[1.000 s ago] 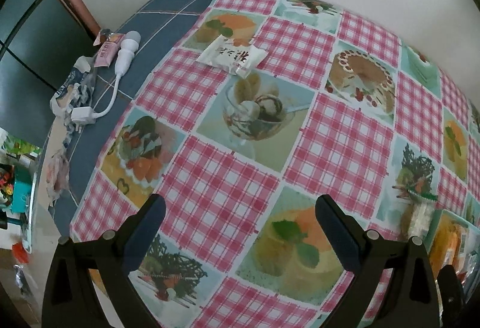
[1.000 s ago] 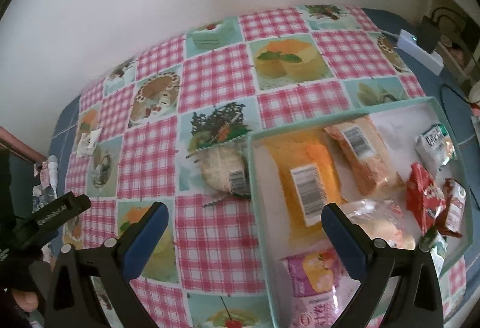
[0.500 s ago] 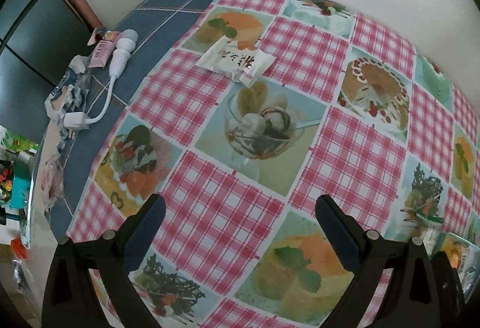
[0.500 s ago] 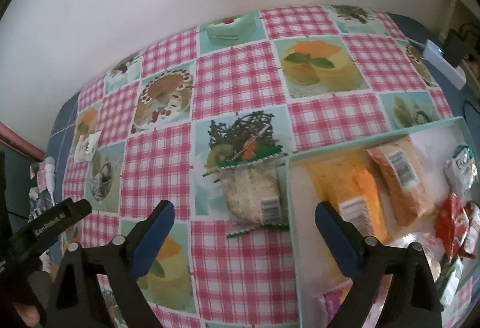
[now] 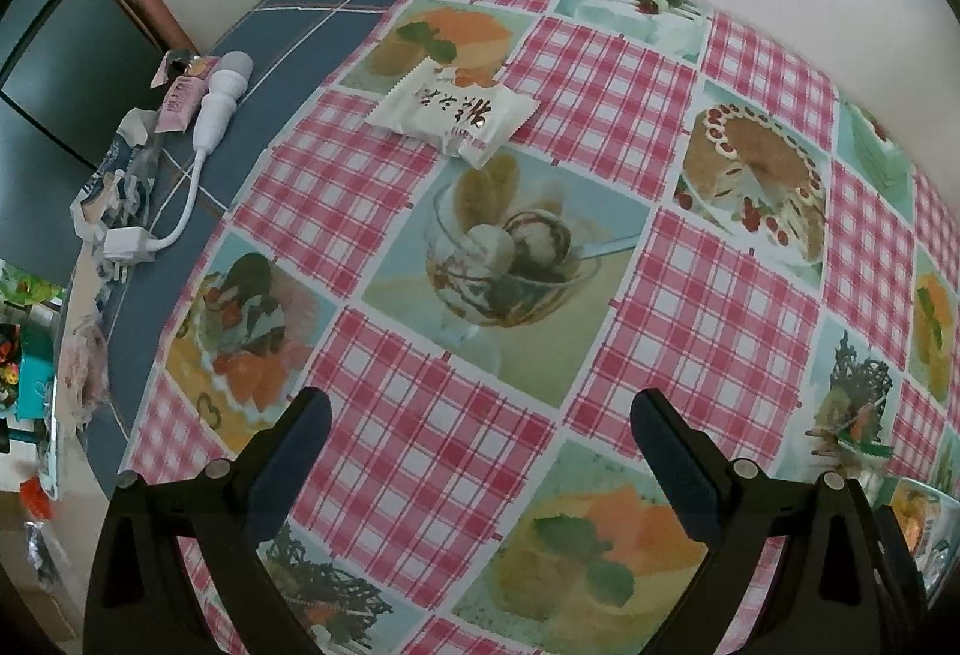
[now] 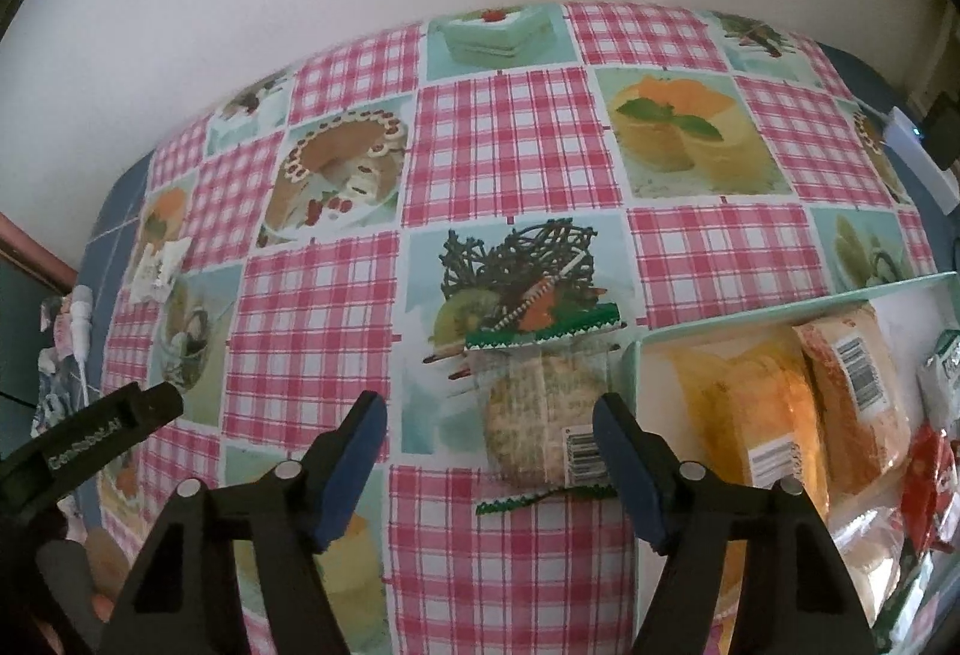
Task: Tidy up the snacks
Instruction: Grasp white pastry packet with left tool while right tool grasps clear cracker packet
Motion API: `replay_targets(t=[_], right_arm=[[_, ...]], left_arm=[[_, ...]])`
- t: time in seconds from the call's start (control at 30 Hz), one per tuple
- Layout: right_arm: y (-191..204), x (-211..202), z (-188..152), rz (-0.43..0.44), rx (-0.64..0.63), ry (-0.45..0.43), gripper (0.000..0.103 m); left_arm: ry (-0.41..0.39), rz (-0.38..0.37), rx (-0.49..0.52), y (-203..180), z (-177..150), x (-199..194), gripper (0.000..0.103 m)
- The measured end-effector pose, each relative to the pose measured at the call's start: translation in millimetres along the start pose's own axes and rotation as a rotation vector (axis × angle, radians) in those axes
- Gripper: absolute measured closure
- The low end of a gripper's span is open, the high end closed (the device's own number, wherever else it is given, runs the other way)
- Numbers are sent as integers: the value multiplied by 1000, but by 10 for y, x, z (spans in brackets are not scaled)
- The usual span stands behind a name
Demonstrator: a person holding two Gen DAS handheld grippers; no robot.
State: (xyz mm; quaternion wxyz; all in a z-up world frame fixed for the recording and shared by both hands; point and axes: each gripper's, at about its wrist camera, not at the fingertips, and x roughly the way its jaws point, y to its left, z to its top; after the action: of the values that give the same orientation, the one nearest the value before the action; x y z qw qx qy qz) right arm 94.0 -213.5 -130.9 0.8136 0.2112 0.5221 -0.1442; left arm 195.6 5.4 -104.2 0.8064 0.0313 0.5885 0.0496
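Note:
A white snack packet point(image 5: 451, 116) with red characters lies on the checked tablecloth ahead of my open, empty left gripper point(image 5: 480, 442); it shows small at far left in the right wrist view point(image 6: 157, 268). A clear-wrapped round cake with green edging point(image 6: 543, 418) lies just left of the mint tray point(image 6: 633, 355). My right gripper point(image 6: 489, 430) is open and empty, hovering above this cake, its right finger near the barcode. The tray holds an orange packet point(image 6: 744, 418), a brown packet point(image 6: 846, 403) and red packets point(image 6: 927, 475).
A white charger with cable point(image 5: 213, 109), a pink tube point(image 5: 180, 100) and wrappers lie on the blue table part at left. The wall runs behind the table. A white power strip point(image 6: 918, 157) sits at the far right. The left gripper's body point(image 6: 90, 430) shows at left.
Both grippers moved forward and left. The white packet came nearer to the left gripper. The wrapped cake now sits between the right gripper's fingers in view; the tray slid right.

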Motion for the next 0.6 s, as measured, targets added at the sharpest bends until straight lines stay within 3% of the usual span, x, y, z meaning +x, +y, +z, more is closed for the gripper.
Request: replay_targets(t=[0.47,0.6], right_arm=[[-44,142,67,-36,6,-6,29],[57,147,63,25,-8,9,29]], left_arm=[[1,9,8,-73,50,90,3],[9,7,13,-116,41,112,3]])
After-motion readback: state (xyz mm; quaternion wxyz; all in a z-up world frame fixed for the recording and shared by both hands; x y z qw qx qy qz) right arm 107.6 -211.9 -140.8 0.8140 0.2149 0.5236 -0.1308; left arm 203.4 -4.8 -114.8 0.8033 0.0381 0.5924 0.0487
